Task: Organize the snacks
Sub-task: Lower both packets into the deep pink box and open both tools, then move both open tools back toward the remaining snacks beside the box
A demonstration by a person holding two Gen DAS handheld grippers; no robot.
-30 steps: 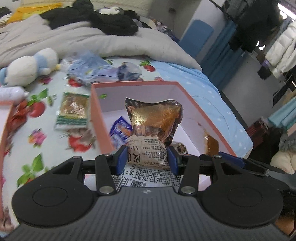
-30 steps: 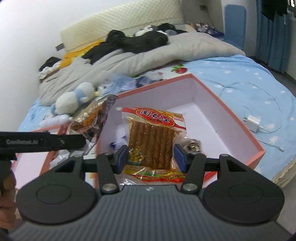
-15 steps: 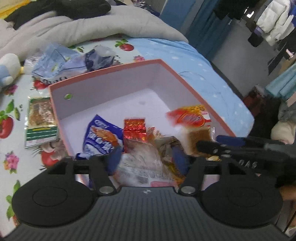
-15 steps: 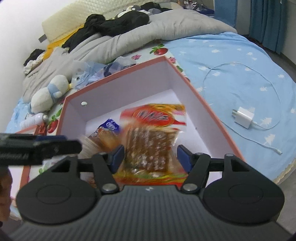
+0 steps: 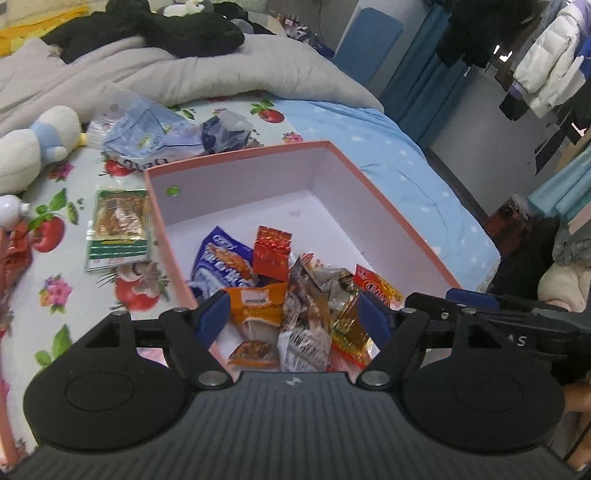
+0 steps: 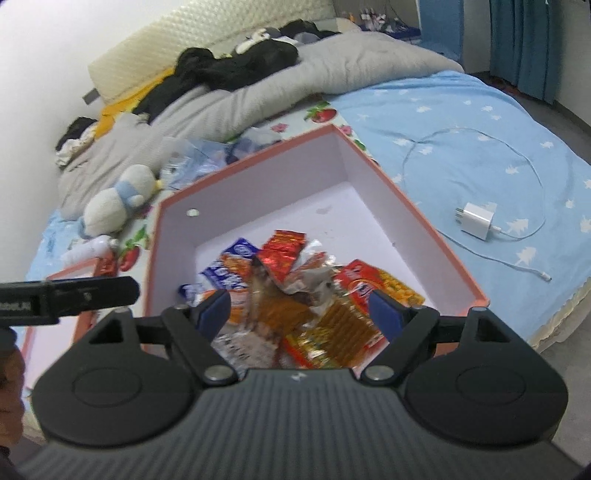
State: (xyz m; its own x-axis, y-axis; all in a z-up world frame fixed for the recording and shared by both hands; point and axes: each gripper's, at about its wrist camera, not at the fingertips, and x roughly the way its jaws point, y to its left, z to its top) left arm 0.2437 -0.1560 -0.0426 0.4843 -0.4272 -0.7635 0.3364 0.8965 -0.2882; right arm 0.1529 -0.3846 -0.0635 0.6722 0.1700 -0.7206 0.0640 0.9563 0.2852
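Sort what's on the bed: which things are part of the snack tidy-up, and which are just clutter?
Job: pink box, snack packets in it, green-edged packet outside.
Clutter: plush toy, charger, grey duvet, black clothes.

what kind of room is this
Most likely a bedroom: the pink box of snacks sits on a bed with a fruit-print sheet, a rumpled grey duvet and a plush toy, and clothes hang nearby.
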